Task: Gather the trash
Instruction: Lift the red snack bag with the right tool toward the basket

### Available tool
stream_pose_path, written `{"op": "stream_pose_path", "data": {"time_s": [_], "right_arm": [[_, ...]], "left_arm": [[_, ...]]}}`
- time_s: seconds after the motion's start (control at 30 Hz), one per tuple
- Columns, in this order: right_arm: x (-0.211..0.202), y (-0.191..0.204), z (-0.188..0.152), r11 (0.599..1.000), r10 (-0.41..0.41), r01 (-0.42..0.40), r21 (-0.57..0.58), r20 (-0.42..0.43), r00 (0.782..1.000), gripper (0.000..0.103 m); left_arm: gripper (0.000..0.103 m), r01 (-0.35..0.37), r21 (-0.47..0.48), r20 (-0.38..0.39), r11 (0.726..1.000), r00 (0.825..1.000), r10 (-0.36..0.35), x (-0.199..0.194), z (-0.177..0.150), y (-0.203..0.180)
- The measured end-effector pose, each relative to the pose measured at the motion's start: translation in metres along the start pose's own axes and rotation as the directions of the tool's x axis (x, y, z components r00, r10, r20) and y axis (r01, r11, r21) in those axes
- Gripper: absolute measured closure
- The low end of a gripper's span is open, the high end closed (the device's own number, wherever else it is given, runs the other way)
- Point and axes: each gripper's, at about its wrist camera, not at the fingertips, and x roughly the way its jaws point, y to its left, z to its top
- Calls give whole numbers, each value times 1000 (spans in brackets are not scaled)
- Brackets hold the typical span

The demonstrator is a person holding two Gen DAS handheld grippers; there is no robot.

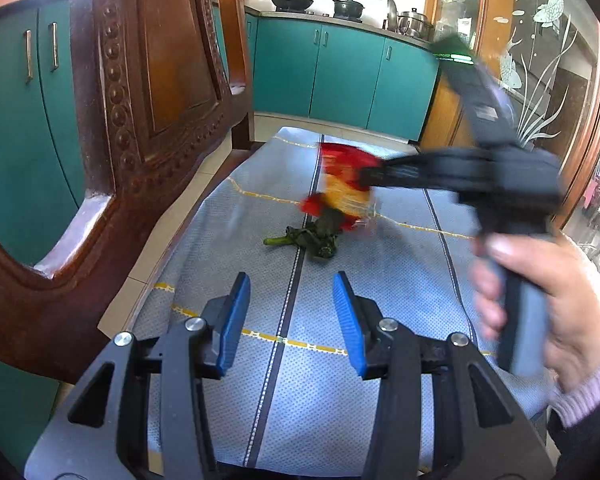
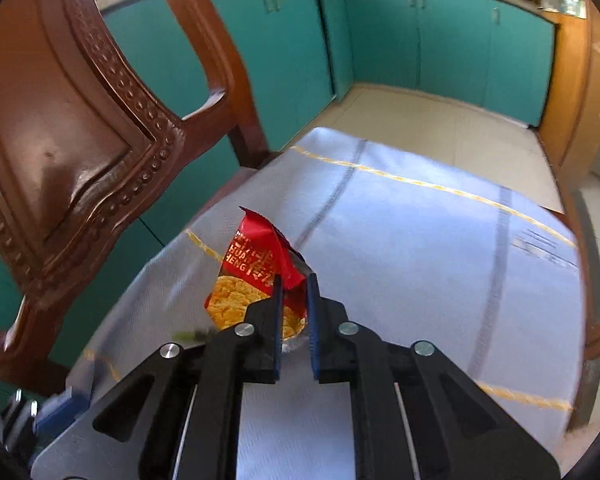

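Note:
A red and yellow snack wrapper (image 2: pixel 256 276) is held off the blue-grey tablecloth (image 2: pixel 420 272); it also shows, blurred, in the left wrist view (image 1: pixel 344 184). My right gripper (image 2: pixel 294 286) is shut on the wrapper's edge; it shows from the side in the left wrist view (image 1: pixel 370 178). A scrap of wilted green vegetable (image 1: pixel 312 238) lies on the cloth just below the wrapper, and is barely visible in the right wrist view (image 2: pixel 188 335). My left gripper (image 1: pixel 292 284) is open and empty, low over the cloth, a short way in front of the vegetable scrap.
A carved brown wooden chair (image 1: pixel 140 92) stands close on the left of the table. Teal kitchen cabinets (image 1: pixel 340 76) run along the back, with pots on the counter. A glass door with etched fish (image 1: pixel 540 60) is on the right.

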Motion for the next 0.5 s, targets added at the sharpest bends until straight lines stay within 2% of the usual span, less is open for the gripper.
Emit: {"op": "stream_pose_path", "data": {"time_s": [0.23,0.37,0.5], "right_arm": [[-80,-34,-39,997,-35,28,71,102,994,91],[-108,-48,-48,993,-26,7,122,149,988,91],[-120,-47,-57,993,-29,9,117,168,985,91]], "left_arm": [[59,0,21,-6,1000,1000,0,1,-1,-9],[58,-6,35,-12,999,1000,6,3,-4,-14],[58,-18,38,-11,999,1000,18,4,-4,-14]]}}
